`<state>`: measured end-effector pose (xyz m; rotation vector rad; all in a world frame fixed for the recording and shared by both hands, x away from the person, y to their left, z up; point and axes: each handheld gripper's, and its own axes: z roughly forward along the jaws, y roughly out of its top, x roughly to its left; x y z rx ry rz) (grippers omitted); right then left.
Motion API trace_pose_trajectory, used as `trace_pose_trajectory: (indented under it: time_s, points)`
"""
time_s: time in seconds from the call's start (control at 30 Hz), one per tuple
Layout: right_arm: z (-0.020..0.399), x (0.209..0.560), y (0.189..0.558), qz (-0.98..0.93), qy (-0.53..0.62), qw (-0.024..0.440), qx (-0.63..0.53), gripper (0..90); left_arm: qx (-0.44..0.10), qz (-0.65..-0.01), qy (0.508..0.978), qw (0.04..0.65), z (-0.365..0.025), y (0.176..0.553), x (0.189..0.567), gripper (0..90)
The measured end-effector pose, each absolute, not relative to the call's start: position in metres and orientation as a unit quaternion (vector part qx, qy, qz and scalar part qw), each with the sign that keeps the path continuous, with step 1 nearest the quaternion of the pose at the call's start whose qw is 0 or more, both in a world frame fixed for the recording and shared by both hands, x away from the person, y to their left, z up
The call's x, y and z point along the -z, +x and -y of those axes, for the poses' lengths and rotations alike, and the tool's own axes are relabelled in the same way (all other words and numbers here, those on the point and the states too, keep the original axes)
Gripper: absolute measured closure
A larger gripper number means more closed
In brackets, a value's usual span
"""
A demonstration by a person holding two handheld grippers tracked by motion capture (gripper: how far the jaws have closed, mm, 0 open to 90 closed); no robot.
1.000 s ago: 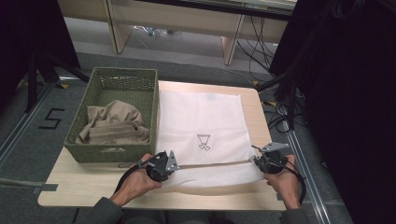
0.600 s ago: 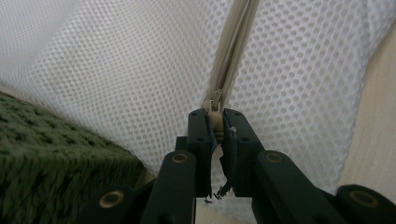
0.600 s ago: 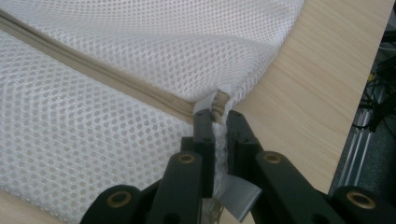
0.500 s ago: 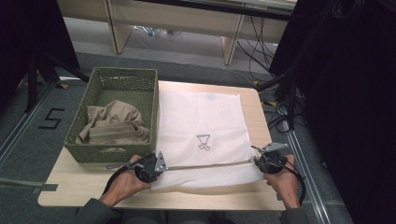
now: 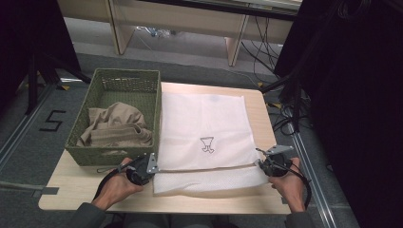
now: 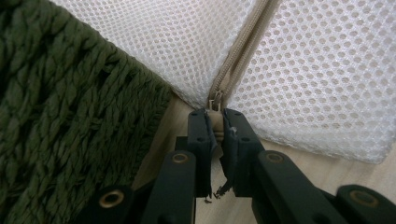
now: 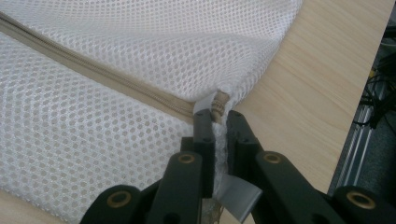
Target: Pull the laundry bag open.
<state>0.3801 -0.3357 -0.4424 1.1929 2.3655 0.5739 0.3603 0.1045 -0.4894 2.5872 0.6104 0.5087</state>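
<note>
Your left tool (image 6: pixel 215 122) pinches the zipper pull (image 6: pixel 215 103) at the mesh laundry bag's (image 5: pixel 203 128) near-left corner, beside the basket (image 5: pixel 119 85); your right tool (image 7: pixel 218 122) clamps the opposite zipper end, keeping it taut. The bag lies flat on the table (image 5: pixel 71 187). Both hands rest low, tools pointing inward.

Left gripper (image 5: pixel 151 166), right gripper (image 5: pixel 263 163): fingers clamped.
</note>
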Motion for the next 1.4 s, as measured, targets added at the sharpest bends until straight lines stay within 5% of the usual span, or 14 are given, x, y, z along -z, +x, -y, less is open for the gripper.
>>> trace_pose_trajectory:
  time_s: [0.33,0.6,1.07,1.4]
  points:
    - [0.337,0.445,0.380,-0.855,0.428,0.209,-0.206,84.1,-0.171,-0.235,0.928,0.233,-0.105,0.359,0.488,79.7]
    - [0.338,0.451,0.380,-0.857,0.431,0.197,-0.203,81.8,-0.157,-0.254,0.913,0.279,-0.096,0.352,0.476,63.2]
    - [0.338,0.451,0.381,-0.860,0.426,0.197,-0.199,80.5,-0.162,-0.236,0.906,0.313,-0.052,0.358,0.467,53.3]
    - [0.339,0.453,0.382,-0.860,0.429,0.194,-0.197,79.2,-0.165,-0.210,0.921,0.283,-0.007,0.380,0.481,49.4]
